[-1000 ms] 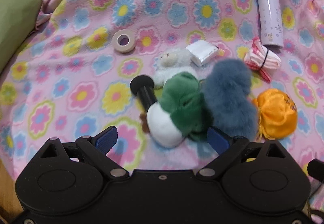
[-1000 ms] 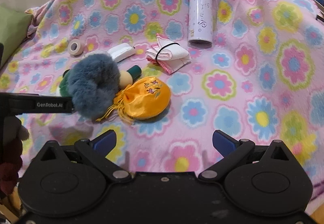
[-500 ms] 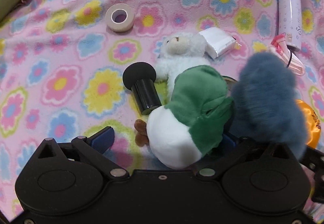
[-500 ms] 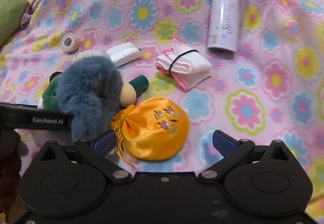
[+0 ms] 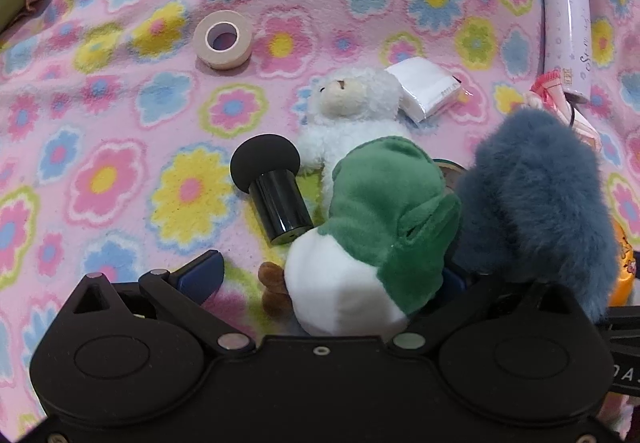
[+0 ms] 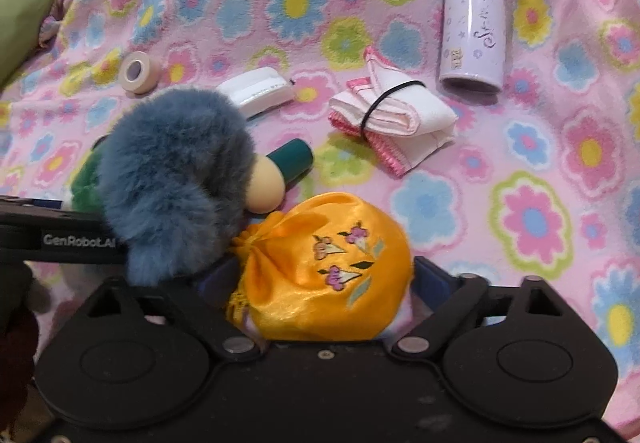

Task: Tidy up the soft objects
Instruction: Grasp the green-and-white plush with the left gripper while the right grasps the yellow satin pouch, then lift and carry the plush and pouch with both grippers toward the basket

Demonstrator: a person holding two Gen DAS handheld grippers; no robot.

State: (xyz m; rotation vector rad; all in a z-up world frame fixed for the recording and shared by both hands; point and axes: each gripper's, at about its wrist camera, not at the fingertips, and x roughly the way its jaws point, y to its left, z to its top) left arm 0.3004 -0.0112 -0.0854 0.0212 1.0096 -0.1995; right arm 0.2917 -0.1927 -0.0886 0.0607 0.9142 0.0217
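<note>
The shiny orange pouch point(image 6: 324, 267), embroidered with flowers, lies tied neck leftward between the right gripper point(image 6: 320, 283)'s jaws, which have just been closing against it.

The left gripper point(image 5: 324, 279) gapes wide around the green-and-white plush toy point(image 5: 372, 235).

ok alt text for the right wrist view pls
The right gripper has just been closing around an orange satin drawstring pouch on a pink flowered blanket. A blue-grey fur toy lies just left of it.

Pouch point(image 6: 324, 267) before fluffy toy point(image 6: 172, 179), bottle point(image 6: 474, 9) behind rolled cloth point(image 6: 394, 119)
</note>
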